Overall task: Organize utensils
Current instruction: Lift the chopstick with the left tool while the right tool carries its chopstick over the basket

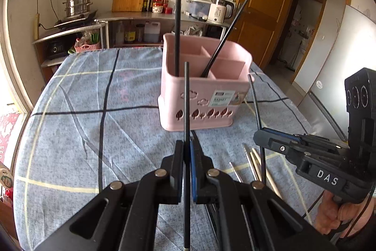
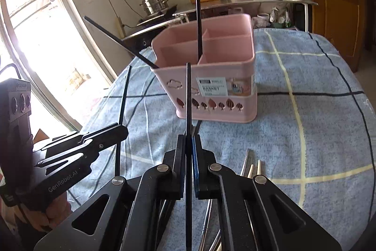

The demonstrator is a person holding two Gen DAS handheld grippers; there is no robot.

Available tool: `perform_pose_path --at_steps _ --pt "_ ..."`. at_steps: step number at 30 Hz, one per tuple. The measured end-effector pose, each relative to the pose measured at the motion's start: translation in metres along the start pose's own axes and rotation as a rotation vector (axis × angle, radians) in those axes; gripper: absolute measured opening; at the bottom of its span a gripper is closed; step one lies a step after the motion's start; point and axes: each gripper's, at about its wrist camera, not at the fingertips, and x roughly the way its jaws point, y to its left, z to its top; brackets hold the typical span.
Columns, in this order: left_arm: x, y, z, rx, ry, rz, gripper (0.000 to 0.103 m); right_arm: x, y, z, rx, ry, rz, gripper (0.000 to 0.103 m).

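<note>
A pink divided basket (image 1: 171, 86) (image 2: 162, 79) stands on the blue checked tablecloth (image 1: 94, 98). Two black chopsticks stand in it, one upright (image 1: 178, 27) (image 2: 197, 11) and one leaning (image 1: 225, 39) (image 2: 117, 39). My left gripper (image 1: 187, 145) (image 2: 124, 129) is shut on a black chopstick (image 1: 186, 91) (image 2: 123, 98), held above the cloth in front of the basket. My right gripper (image 2: 188, 140) (image 1: 258, 134) is shut on another black chopstick (image 2: 188, 98) (image 1: 256, 105) beside it. Both held sticks point up past the jaws.
Several loose metal and pale chopsticks (image 1: 253, 164) (image 2: 252, 167) lie on the cloth below the grippers. Behind the table runs a steel counter (image 1: 131, 15) with a cutting board, a steamer pot and a kettle (image 1: 221, 9). A wooden door (image 1: 263, 4) is at the right.
</note>
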Motion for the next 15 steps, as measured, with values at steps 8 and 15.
perform_pose_path --at_steps 8,15 --pt "-0.041 0.002 0.024 0.007 -0.104 -0.024 0.006 -0.039 0.010 0.025 -0.022 -0.121 0.023 0.005" --pt "-0.050 0.002 0.041 0.021 -0.131 -0.029 0.006 -0.054 0.014 0.037 -0.051 -0.169 0.020 0.005"
